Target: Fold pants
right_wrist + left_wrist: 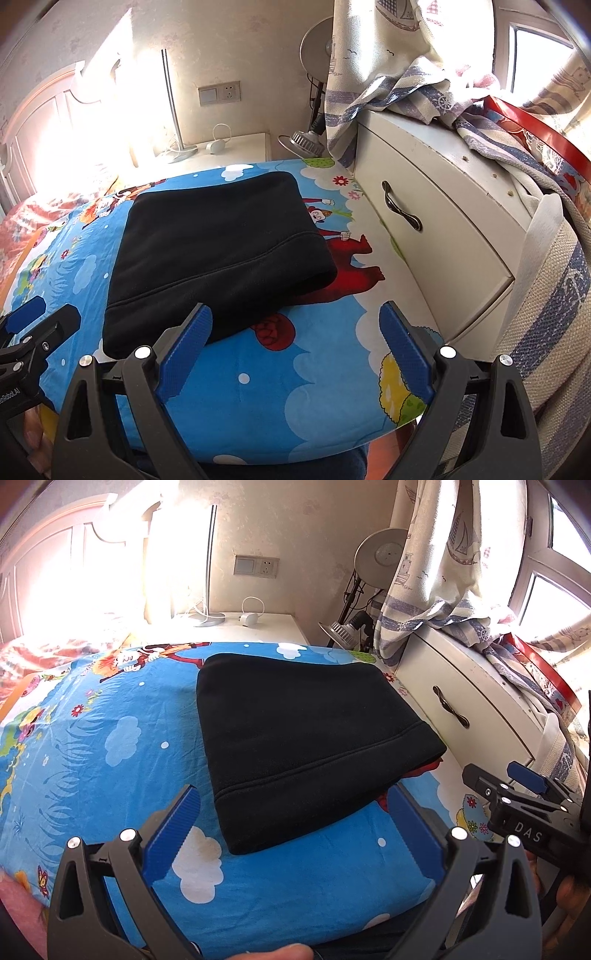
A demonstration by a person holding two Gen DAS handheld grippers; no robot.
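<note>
The black fleece pants [306,738] lie folded into a thick rectangle on the blue cartoon bedsheet [110,738]. They also show in the right wrist view [218,251]. My left gripper [295,801] is open and empty, just in front of the near edge of the pants. My right gripper [295,321] is open and empty, near the pants' front right corner. The right gripper also shows at the right of the left wrist view [517,782]. The left gripper shows at the left edge of the right wrist view [37,325].
A white drawer cabinet [424,229] stands against the bed's right side, with striped cloth [406,85] and a red box [535,140] on top. A white nightstand [240,627] with a lamp base stands behind the bed. A fan [380,554] stands in the corner.
</note>
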